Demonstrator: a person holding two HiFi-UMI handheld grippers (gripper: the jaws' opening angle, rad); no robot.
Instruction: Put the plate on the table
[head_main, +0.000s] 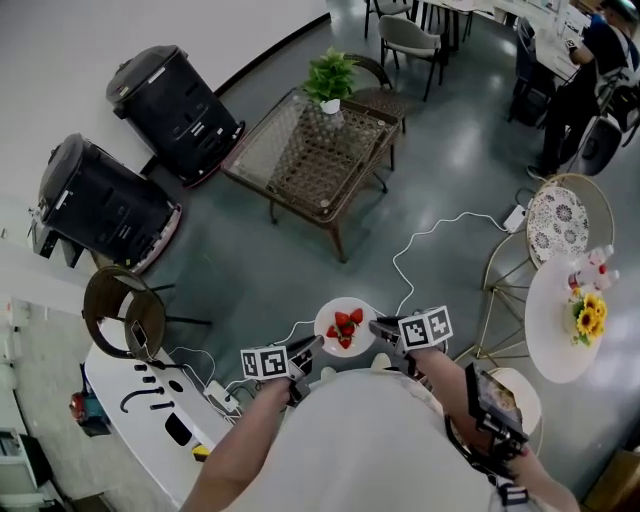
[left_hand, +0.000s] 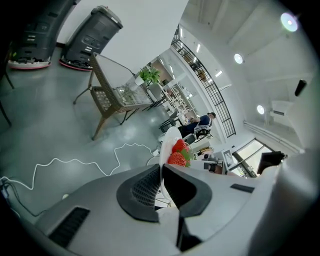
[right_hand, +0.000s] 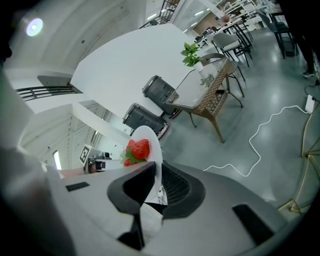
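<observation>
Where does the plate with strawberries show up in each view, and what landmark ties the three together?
Head view: plate low centre, above the white top.
Left gripper view: plate edge-on at centre, clamped in the jaws.
Right gripper view: plate edge-on, left of centre, clamped in the jaws.
Shared landmark: wicker table with potted plant, in all three.

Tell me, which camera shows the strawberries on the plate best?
The head view: it looks down on the strawberries lying on the whole round plate. Both gripper views see the plate edge-on, so only a few strawberries peek past the fingers.
</observation>
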